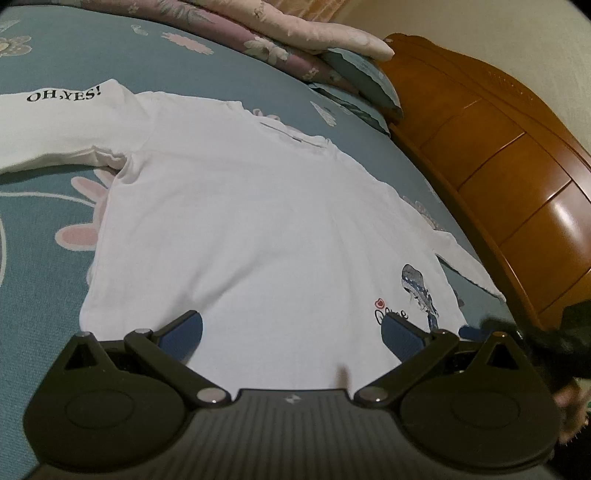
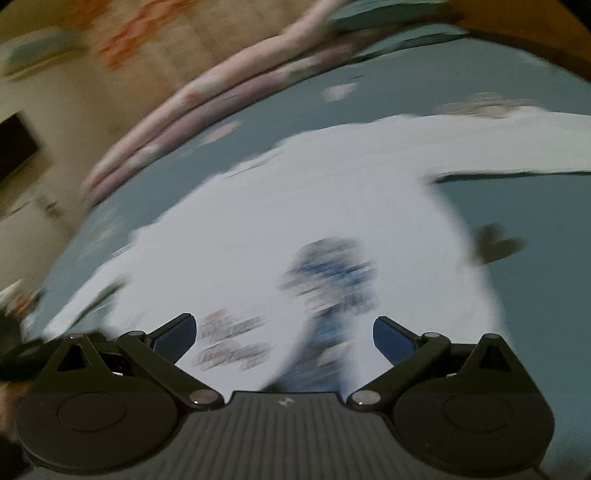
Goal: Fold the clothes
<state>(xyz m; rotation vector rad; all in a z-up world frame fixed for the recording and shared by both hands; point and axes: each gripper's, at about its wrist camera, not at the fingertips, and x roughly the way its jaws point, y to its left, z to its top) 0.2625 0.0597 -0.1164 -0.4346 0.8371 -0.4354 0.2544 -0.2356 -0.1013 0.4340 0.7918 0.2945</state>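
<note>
A white long-sleeved shirt point(image 1: 240, 221) lies spread flat on the blue bed sheet point(image 1: 37, 295). One sleeve with "OH,YES!" printed on it point(image 1: 62, 96) stretches left. A small blue whale print point(image 1: 419, 291) sits near the hem. My left gripper point(image 1: 291, 334) hovers open over the hem, nothing between its fingers. In the blurred right wrist view the same shirt point(image 2: 295, 206) fills the middle, its whale print point(image 2: 328, 273) just ahead of my right gripper point(image 2: 284, 334), which is open and empty. A sleeve point(image 2: 517, 144) runs off to the right.
A wooden headboard point(image 1: 509, 158) borders the bed on the right. Folded floral quilts point(image 1: 295, 33) and a pillow point(image 1: 362, 77) are stacked at the far end. The other gripper, dark and blurred point(image 1: 554, 332), shows at the right edge. A wall and dark opening point(image 2: 14, 144) lie left.
</note>
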